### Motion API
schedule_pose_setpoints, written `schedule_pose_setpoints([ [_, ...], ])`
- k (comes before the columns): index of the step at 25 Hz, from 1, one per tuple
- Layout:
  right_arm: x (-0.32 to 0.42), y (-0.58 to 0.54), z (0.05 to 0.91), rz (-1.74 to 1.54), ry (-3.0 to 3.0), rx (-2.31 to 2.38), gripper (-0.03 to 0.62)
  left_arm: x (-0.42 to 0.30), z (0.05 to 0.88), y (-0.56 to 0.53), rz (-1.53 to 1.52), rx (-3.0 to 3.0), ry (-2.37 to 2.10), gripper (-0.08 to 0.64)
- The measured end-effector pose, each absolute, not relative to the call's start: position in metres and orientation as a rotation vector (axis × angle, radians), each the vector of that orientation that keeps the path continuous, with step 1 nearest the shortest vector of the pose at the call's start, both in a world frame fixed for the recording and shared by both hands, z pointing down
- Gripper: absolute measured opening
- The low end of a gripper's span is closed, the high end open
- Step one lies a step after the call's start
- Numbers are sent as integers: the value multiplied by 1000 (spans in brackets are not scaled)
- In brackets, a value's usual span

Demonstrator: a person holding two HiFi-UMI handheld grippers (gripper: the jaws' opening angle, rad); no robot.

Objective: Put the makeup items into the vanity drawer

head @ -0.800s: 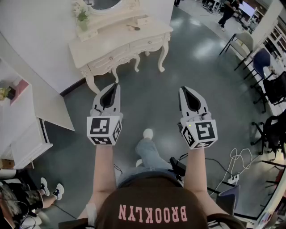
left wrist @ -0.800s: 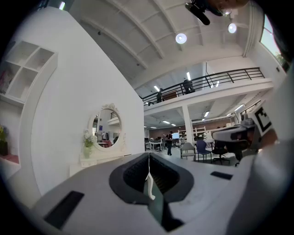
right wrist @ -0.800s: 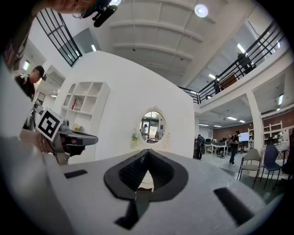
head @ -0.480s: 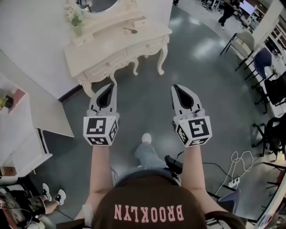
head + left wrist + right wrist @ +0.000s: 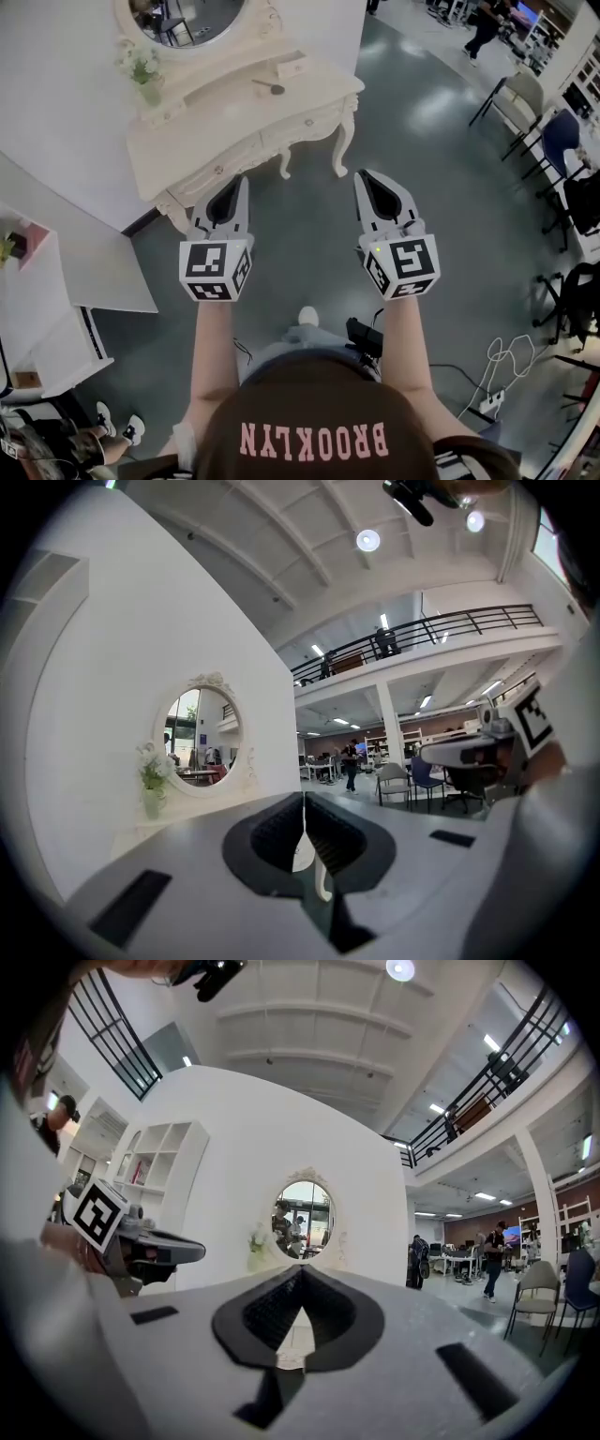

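Note:
A cream vanity table (image 5: 234, 122) with an oval mirror (image 5: 192, 14) stands against the white wall ahead of me. Its front drawers (image 5: 286, 131) are closed. On its top lie a dark brush-like item (image 5: 270, 87) and a small pale box (image 5: 292, 66), beside a vase of white flowers (image 5: 142, 70). My left gripper (image 5: 243, 180) and right gripper (image 5: 361, 174) are held level side by side above the floor, short of the vanity. Both are shut and empty. The left gripper view shows the mirror (image 5: 199, 731) beyond my left gripper (image 5: 303, 794), and the right gripper view shows it (image 5: 302, 1218) beyond my right gripper (image 5: 300, 1269).
A white shelf unit (image 5: 47, 291) stands at the left. Chairs (image 5: 539, 112) line the right side, and cables with a power strip (image 5: 497, 375) lie on the grey floor at the lower right. Someone's feet (image 5: 117, 429) show at the bottom left. People walk far off.
The vanity has come nearer and lower in the head view, with its mirror now showing. Both grippers have stayed shut and side by side.

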State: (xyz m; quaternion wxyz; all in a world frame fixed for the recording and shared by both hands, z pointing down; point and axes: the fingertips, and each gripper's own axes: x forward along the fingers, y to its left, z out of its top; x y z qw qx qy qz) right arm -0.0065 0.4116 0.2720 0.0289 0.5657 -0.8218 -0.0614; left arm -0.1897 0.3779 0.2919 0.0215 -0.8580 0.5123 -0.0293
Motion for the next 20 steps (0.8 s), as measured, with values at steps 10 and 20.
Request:
schedule_pose_setpoints([
  [10,16,349,277,-183,-2515,1724,-11,-172,298,306,-26,-2671,1664,6],
  [20,30,273,293,-134,-2510,1749,-11,-161,310,220,-12,-2697,1637,6],
])
